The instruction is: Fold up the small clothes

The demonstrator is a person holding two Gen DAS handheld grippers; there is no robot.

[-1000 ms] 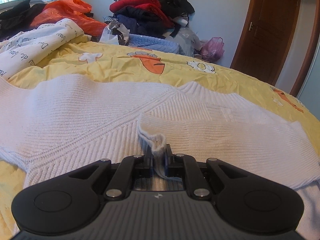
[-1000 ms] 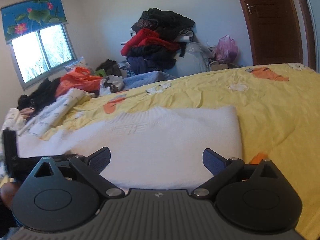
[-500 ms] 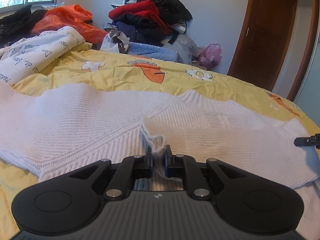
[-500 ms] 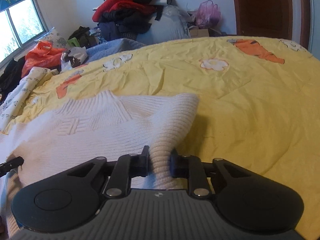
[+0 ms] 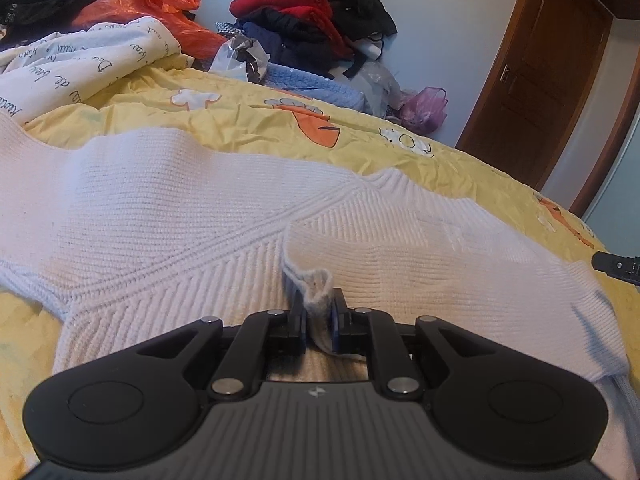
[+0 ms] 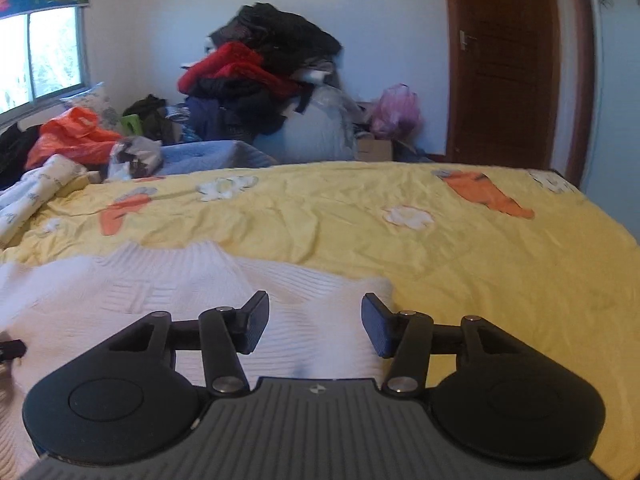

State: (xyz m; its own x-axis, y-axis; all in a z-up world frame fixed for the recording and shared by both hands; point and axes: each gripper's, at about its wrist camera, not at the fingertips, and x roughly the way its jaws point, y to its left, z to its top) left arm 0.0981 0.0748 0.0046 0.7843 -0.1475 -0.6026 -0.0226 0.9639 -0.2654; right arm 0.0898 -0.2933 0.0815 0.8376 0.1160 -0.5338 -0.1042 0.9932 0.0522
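My left gripper (image 5: 318, 320) is clamped on a bunched fold of the white knit sweater (image 5: 180, 216), which lies spread on the yellow bedspread (image 6: 460, 256). My right gripper (image 6: 315, 322) stands wide apart above the sweater's right edge, gripping nothing. The sweater's near hem is hidden behind both gripper bodies.

Cursive black script printed on white bedding cloth (image 5: 76, 68), far left on bed, left wrist view; lettering upside down and skewed, only "de" legible, rest unreadable. Same cloth in right wrist view (image 6: 28, 196): print too small to read. Small white emblem, no letters, on ribbed dark body of each hand-held gripper (image 5: 317, 392) (image 6: 316, 389). No other readable text, numbers or brands.
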